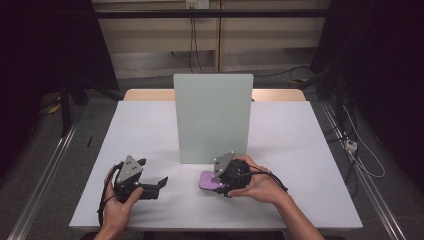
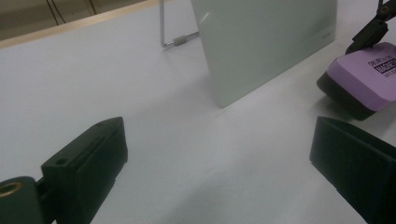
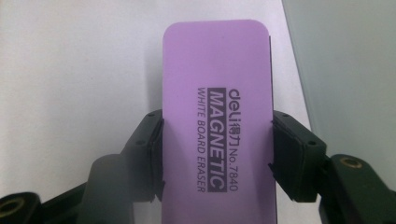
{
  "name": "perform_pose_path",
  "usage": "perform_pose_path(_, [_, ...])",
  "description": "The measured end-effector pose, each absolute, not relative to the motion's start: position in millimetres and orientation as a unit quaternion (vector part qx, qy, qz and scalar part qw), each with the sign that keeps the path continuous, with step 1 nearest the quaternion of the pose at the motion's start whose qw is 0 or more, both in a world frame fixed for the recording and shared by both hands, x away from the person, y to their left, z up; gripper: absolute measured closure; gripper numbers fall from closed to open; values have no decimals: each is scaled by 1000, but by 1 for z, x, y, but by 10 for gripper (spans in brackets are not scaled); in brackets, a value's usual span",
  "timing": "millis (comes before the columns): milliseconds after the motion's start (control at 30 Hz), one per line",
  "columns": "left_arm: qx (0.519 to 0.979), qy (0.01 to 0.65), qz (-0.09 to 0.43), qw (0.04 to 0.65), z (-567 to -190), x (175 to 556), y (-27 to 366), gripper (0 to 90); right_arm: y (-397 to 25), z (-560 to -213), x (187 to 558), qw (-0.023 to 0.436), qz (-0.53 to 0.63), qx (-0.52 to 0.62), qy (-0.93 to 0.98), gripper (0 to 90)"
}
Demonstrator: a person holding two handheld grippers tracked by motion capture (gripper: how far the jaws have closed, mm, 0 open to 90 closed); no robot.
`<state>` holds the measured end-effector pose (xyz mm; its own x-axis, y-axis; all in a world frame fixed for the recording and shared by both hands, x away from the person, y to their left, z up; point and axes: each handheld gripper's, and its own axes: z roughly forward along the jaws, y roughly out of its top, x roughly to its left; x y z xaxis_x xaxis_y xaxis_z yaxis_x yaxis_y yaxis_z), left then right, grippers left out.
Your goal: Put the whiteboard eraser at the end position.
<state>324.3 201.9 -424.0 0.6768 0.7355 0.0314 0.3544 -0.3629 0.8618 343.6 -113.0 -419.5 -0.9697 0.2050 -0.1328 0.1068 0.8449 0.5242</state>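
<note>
We see the right gripper [image 3: 217, 140] clamped on a flat purple magnetic whiteboard eraser [image 3: 217, 107], one jaw against each long side. The eraser lies on the white table [image 1: 150, 130], near its near edge, right of centre and just in front of the upright pale green board [image 1: 212, 117]. The left gripper [image 1: 159, 184], jaws spread and holding nothing, sits well apart to the left.

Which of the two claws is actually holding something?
The right claw: its jaws clamp the sides of the purple eraser. The left claw is open over bare table.
</note>
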Motion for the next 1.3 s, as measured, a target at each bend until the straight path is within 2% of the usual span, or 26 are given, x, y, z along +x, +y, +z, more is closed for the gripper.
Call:
perform_pose_path(567, [802,342,210,442,-426,325,201,40,-111,-428,351,76,271,101,954,401])
perform_pose_path(700, [803,341,210,442,-426,324,202,40,-113,-432,355,67,273,108,953,360])
perform_pose_path(933, [802,342,211,442,-425,324,202,40,-114,-432,354,74,281,114,950,198])
perform_pose_path(1033, [802,342,210,443,-425,324,202,40,-114,-430,353,90,286,122,946,166])
perform_pose_path(1167, [801,343,211,443,-426,324,202,40,-117,-426,353,87,302,127,941,134])
perform_pose_path(1233, [800,345,211,443,-426,324,202,40,-118,-425,352,89,308,136,937,84])
perform_pose_path(1300, [801,345,211,442,-426,324,202,40,-120,-423,352,90,314,144,934,87])
